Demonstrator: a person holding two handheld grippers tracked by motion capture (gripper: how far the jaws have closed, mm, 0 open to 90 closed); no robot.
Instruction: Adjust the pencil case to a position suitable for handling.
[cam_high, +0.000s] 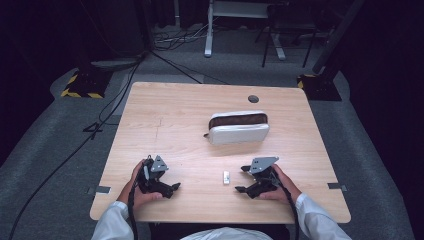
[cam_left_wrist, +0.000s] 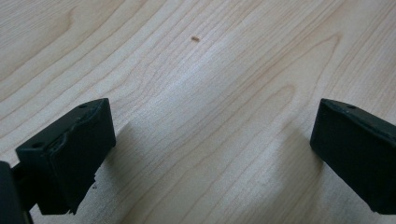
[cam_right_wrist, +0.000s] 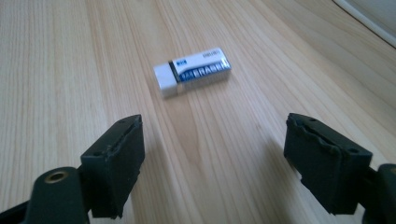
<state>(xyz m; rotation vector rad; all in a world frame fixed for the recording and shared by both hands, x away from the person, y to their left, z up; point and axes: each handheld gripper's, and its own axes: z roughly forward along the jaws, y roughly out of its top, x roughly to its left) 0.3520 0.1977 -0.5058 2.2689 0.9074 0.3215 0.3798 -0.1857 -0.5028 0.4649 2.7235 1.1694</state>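
R gripper (cam_right_wrist: 212, 154) jaws wide, nothing btwn | eraser (cam_right_wrist: 192, 73) just beyond, apart | L gripper (cam_left_wrist: 212, 154) spread too | pouch (cam_high: 238, 127) far side, prob unzipped

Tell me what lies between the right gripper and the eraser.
Nothing: bare table separates the open right gripper from the eraser, clearest in the right gripper view.

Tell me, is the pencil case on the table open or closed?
Open: the pencil case shows a dark brown gap along its top in the high view.

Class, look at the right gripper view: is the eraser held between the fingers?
No: the eraser lies free on the table, ahead of the right gripper, whose fingers stand wide apart.
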